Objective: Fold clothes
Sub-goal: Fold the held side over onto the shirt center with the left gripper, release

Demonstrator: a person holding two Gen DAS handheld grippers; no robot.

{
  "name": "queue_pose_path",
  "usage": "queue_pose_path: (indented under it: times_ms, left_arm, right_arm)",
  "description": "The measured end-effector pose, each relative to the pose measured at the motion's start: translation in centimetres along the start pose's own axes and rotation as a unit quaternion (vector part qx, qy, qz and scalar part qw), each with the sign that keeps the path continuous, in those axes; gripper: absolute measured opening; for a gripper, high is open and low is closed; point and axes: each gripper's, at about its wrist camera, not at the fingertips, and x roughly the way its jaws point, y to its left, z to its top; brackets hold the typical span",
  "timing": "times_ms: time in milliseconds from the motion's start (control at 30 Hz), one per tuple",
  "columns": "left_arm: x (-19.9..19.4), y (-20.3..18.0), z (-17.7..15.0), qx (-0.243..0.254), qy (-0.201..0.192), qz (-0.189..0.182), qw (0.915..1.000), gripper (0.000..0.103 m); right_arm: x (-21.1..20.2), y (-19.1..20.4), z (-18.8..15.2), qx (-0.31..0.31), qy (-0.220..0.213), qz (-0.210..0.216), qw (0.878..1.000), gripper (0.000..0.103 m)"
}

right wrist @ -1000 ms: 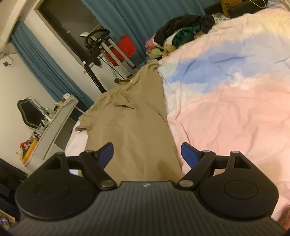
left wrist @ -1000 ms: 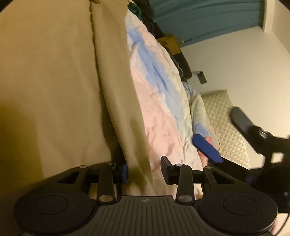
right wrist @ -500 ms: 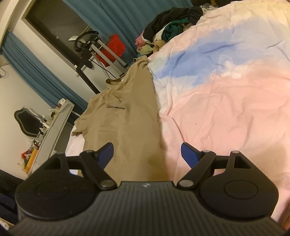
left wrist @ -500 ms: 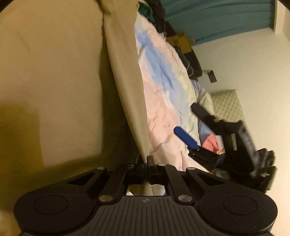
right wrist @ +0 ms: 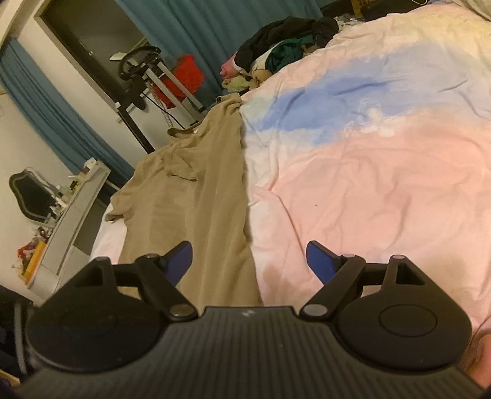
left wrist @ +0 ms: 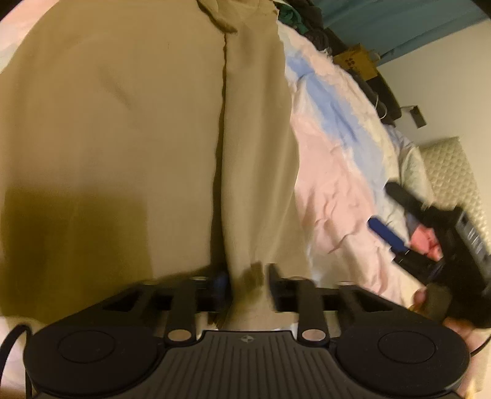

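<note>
A tan garment [left wrist: 122,138] lies spread on the bed, with its right side folded over into a long flap [left wrist: 257,153]. It also shows in the right wrist view [right wrist: 208,196]. My left gripper [left wrist: 245,277] is partly open, its fingers astride the near edge of the folded flap. My right gripper [right wrist: 248,261] is wide open and empty, hovering above the garment's right edge. It shows in the left wrist view [left wrist: 396,214] at the right.
The pink, blue and white bedspread [right wrist: 368,153] covers the bed. A pile of dark and coloured clothes [right wrist: 276,55] lies at its far end. A quilted headboard [left wrist: 451,178], teal curtains [right wrist: 214,21] and a white desk [right wrist: 67,221] surround the bed.
My left gripper was shut on the garment's edge half a second ago and has now opened partly. The flap now lies flatter. My right gripper stayed open and drew back a little.
</note>
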Motion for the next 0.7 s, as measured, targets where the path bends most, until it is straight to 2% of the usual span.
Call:
queue_pose_path:
  times_ms: [33, 133, 233, 367, 467, 600, 700]
  left_arm:
    - [-0.5, 0.3, 0.7, -0.001, -0.003, 0.003, 1.0, 0.055]
    - [-1.9, 0.6, 4.8, -0.008, -0.019, 0.02, 0.9996, 0.059]
    - [-1.6, 0.3, 10.2, -0.013, -0.063, 0.029, 0.9975, 0.068]
    - [0.8, 0.0, 17.4, -0.018, -0.127, 0.034, 0.9911, 0.068]
    - [3.3, 0.4, 21.4, -0.01, -0.178, 0.067, 0.9816, 0.068]
    - [7.4, 2.1, 25.6, -0.057, -0.214, 0.105, 0.9695, 0.063]
    - [6.6, 3.5, 26.8, -0.05, -0.259, 0.125, 0.9566, 0.058]
  right_arm:
    - [0.1, 0.1, 0.0, -0.003, -0.003, 0.0, 1.0, 0.083]
    - [0.8, 0.7, 0.1, -0.019, -0.008, -0.009, 1.0, 0.083]
    - [1.7, 1.4, 0.2, -0.035, -0.014, -0.016, 0.999, 0.083]
    - [3.5, 1.9, 0.5, -0.05, -0.018, -0.024, 0.998, 0.083]
    - [5.1, 1.9, 0.8, -0.053, -0.013, -0.025, 0.998, 0.083]
    - [7.2, 1.0, 1.8, -0.047, -0.009, -0.027, 0.998, 0.083]
    - [9.0, 0.1, 2.4, -0.033, -0.001, -0.032, 0.999, 0.083]
